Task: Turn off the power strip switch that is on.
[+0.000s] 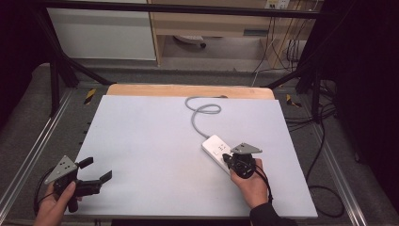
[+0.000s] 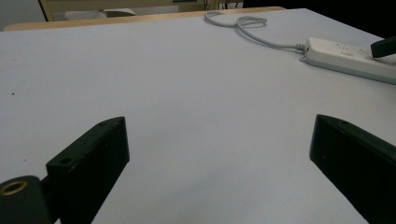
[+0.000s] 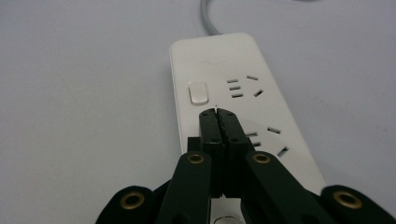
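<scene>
Power strip (image 1: 218, 151) near tabletop's right edge: light, rigid, slippery plastic; best pinched across its long sides. Right gripper (image 3: 218, 112) closed, empty, tips over its switch (image 3: 198, 93). Left gripper (image 1: 98, 170) wide open, empty.

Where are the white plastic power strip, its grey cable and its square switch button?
White plastic power strip (image 3: 275, 116): right gripper view, on its flat top face, among the sockets.
Grey cable (image 1: 194, 118): high view, on the stretch below the loop.
Square switch button (image 3: 198, 93): right gripper view, on the button's middle.

No readable text, faint marks on the power strip (image 1: 216, 149) illegible
</scene>
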`<state>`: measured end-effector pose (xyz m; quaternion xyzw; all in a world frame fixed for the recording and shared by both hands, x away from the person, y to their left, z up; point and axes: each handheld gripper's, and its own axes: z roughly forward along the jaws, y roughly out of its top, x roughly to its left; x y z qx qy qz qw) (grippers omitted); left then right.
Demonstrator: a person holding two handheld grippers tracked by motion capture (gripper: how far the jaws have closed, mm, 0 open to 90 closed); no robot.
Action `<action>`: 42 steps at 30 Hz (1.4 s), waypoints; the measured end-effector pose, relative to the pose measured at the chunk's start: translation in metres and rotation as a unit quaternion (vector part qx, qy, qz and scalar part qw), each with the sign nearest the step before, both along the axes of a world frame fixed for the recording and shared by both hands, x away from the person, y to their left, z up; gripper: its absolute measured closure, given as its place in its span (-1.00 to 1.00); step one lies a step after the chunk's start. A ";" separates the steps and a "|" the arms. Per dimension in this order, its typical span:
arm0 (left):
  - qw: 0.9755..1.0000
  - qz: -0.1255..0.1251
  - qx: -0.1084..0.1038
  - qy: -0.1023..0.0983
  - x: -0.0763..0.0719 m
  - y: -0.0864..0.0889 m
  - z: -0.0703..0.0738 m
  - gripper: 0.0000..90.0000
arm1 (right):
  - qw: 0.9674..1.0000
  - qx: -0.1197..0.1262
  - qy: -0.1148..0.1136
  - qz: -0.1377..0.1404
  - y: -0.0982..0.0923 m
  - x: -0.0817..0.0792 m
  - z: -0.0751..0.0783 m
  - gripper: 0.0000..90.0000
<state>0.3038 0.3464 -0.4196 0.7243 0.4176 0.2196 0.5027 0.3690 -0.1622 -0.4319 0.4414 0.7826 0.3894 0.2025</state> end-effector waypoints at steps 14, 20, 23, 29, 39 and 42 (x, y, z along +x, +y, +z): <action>1.000 -0.001 0.001 0.000 0.000 0.000 0.000 -0.90 | 1.000 -0.006 -0.001 0.002 0.002 0.000 -0.002 1.00; 1.000 -0.001 0.002 0.000 0.000 -0.001 0.000 -0.90 | 1.000 0.002 0.007 0.006 0.004 0.000 -0.002 1.00; 1.000 -0.001 0.002 -0.001 0.000 -0.001 0.000 -0.90 | 1.000 0.006 0.012 0.004 0.003 0.000 -0.002 1.00; 1.000 -0.003 0.002 -0.001 0.000 -0.001 0.000 -0.90 | 1.000 -0.003 0.010 0.006 0.003 0.000 -0.001 1.00; 1.000 -0.003 0.003 -0.002 -0.001 -0.001 0.000 -0.90 | 1.000 -0.008 0.011 0.003 0.004 0.000 0.000 1.00; 1.000 -0.003 0.002 -0.002 -0.001 -0.001 0.000 -0.90 | 1.000 -0.009 0.010 0.004 0.004 0.001 -0.001 1.00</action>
